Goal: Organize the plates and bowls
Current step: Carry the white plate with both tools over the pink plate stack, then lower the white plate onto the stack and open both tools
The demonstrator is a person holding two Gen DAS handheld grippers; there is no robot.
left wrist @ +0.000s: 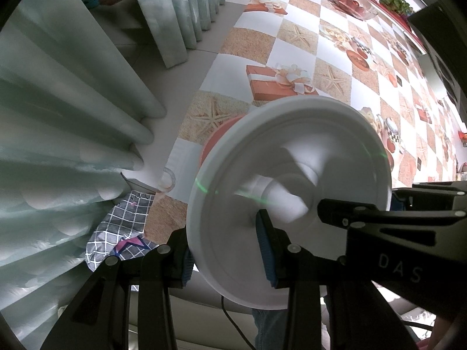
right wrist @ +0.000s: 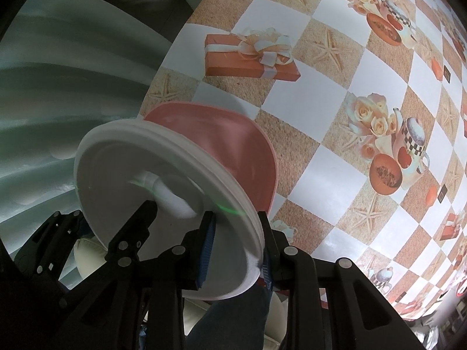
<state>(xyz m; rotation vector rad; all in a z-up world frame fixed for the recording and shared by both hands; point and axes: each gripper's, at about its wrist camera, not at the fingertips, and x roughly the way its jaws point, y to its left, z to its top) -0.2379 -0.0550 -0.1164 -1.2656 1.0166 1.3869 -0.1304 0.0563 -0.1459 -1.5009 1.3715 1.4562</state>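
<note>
A stack of white plates [left wrist: 292, 180] stands tilted on edge over the table's near left corner. My left gripper [left wrist: 226, 255] is shut on its lower rim, one blue pad on each face. My right gripper [right wrist: 236, 248] is shut on the rim of the same white plates [right wrist: 140, 160], where several layered rims show. One of the right gripper's fingers [left wrist: 332, 211] lies across the plates' face in the left wrist view. One of the left gripper's fingers [right wrist: 137, 224] shows likewise in the right wrist view. Behind the stack, a pink plate [right wrist: 233, 151] lies flat on the table; its edge [left wrist: 216, 143] peeks out.
The table carries a checkered cloth [right wrist: 321, 96] printed with gift boxes, starfish and roses. A glass fruit bowl [left wrist: 353, 0] stands at the far end. Pale green curtains [left wrist: 73, 116] hang left of the table edge. A checked fabric [left wrist: 122, 233] and a person's trouser leg [right wrist: 227, 320] lie below.
</note>
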